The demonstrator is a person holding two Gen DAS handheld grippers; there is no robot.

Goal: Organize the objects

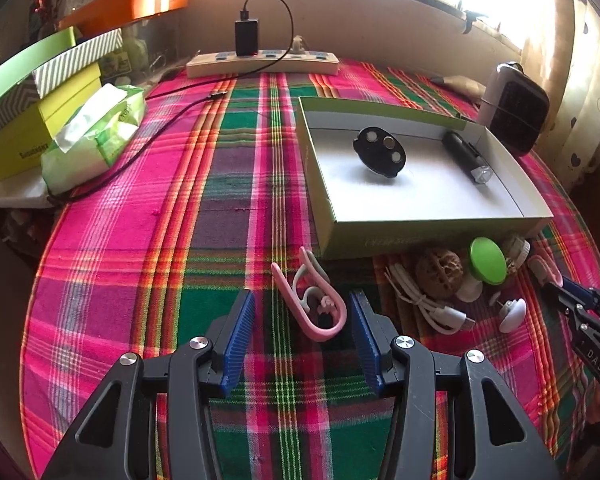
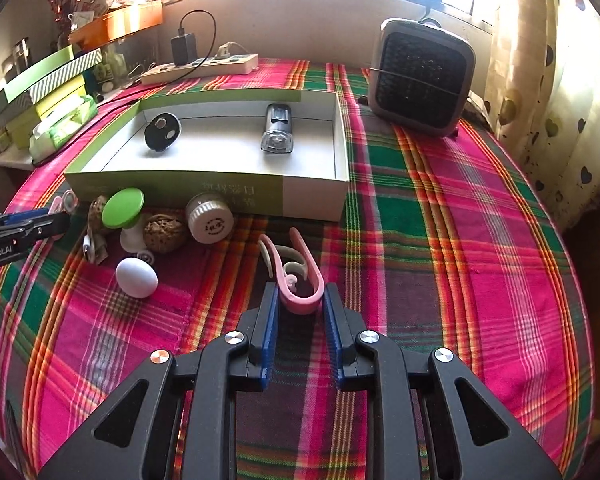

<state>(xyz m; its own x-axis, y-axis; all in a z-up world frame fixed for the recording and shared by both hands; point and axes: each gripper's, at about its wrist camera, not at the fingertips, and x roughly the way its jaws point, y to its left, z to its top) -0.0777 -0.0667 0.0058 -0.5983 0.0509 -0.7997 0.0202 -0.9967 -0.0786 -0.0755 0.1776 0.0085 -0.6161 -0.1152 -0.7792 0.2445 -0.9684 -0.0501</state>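
A pink clip (image 1: 310, 306) lies on the plaid cloth between the wide-apart jaws of my left gripper (image 1: 302, 304), untouched. In the right wrist view a second pink clip (image 2: 300, 280) sits between the jaws of my right gripper (image 2: 300, 292), which have closed on its rounded end. A shallow green-and-white box (image 1: 420, 224) (image 2: 204, 190) holds a black oval disc (image 1: 380, 148) (image 2: 162, 131) and a black bike light (image 1: 466, 156) (image 2: 277, 128). In front of the box lie a green-capped item (image 2: 123, 208), walnuts (image 2: 164, 232), a white jar (image 2: 210, 218), a white egg-shaped object (image 2: 137, 278) and a white cable (image 1: 428, 300).
A small grey heater (image 2: 420, 76) stands at the back right. A power strip with a black charger (image 1: 262, 62) lies at the back. Stacked boxes and a tissue pack (image 1: 96, 136) sit at the left. The round table's edge curves close on the right.
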